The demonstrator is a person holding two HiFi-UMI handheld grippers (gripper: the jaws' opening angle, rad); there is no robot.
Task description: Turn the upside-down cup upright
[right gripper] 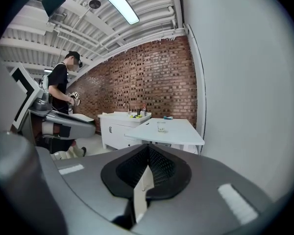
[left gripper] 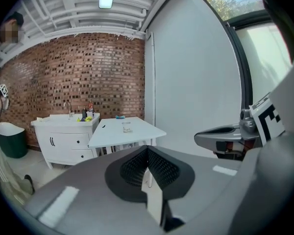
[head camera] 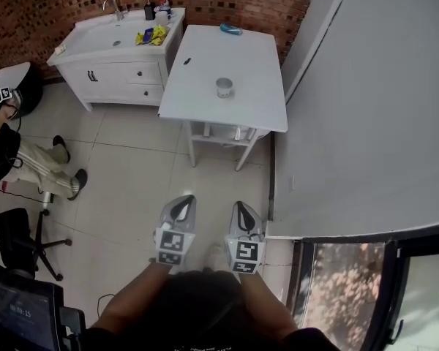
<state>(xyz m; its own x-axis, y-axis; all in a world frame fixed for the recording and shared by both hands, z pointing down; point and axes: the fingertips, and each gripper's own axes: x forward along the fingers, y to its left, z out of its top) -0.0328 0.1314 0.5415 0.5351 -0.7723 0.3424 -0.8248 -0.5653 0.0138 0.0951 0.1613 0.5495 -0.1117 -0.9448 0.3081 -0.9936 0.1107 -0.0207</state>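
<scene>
Against the brick wall (head camera: 73, 6), on tiled floor (head camera: 132, 174): white sink cabinet (head camera: 121, 72), white worktop (head camera: 241, 101) just beside it to the right. Left gripper (head camera: 181, 202) and right gripper (head camera: 241, 208) are side by side, well short of the worktop and pointing toward it. Fingers on both closed together, nothing between. Cup (head camera: 224, 87) sits near the worktop's middle, well apart from both grippers; which way up, cannot tell. Small blue item (head camera: 230, 28) at far edge.

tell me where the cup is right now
In the head view the cup sits near the middle of the white table, right of the sink cabinet.
</scene>
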